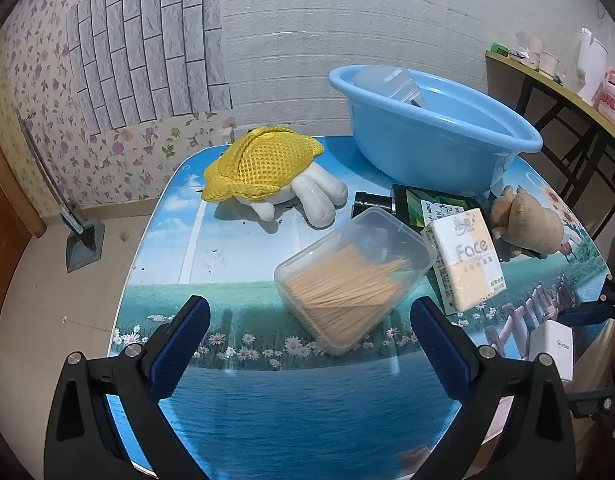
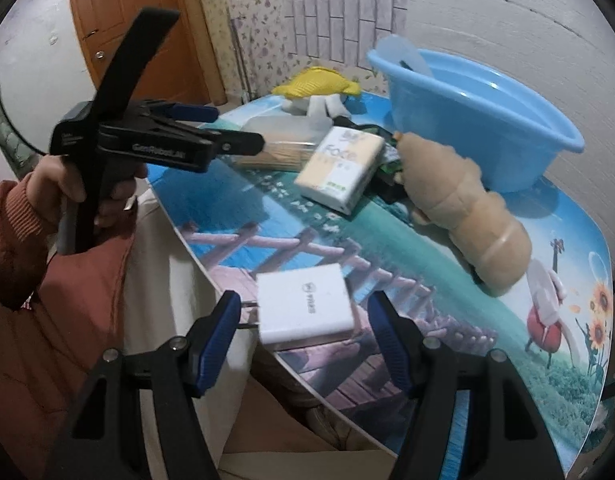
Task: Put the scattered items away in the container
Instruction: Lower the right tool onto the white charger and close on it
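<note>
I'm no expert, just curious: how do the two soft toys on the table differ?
The yellow toy wears a mesh cover over white limbs; the brown toy is plain tan plush. The yellow toy lies at the table's far corner, left of the basin; the brown toy lies in front of the basin, nearer the tissue pack. Both are still outside the basin.

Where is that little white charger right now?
The charger lies at the table's near edge, between the open right hand-held gripper's fingers in the right wrist view.

I note both grippers: black frames, blue ribbed finger pads, silver screws at pivots. Left gripper carries white lettering on side. Rust-brown sleeve, ribbed cuff, above left hand.
</note>
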The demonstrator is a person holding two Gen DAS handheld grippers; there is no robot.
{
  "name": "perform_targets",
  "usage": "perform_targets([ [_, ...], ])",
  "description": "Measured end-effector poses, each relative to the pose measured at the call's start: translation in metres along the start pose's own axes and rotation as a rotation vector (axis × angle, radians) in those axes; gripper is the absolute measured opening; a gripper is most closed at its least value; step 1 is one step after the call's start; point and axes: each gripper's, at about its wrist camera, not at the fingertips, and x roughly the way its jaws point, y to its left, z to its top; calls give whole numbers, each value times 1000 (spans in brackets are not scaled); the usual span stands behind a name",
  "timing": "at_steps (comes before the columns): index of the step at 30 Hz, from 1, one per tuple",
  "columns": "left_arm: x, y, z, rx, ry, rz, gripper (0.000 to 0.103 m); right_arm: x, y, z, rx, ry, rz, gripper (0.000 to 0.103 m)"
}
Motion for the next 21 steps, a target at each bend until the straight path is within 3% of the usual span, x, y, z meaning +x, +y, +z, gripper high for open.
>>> perform_targets([
  [3,1,1,0,-1,4,1,101,-3,4,2,-19,-15,28,66],
  [13,15,5,4,43,5,-18,101,14,6,-1,-47,37,-17,63],
  [21,30,-5,9,128,13,-59,101,2,-23,-2,97,0,-40,60],
])
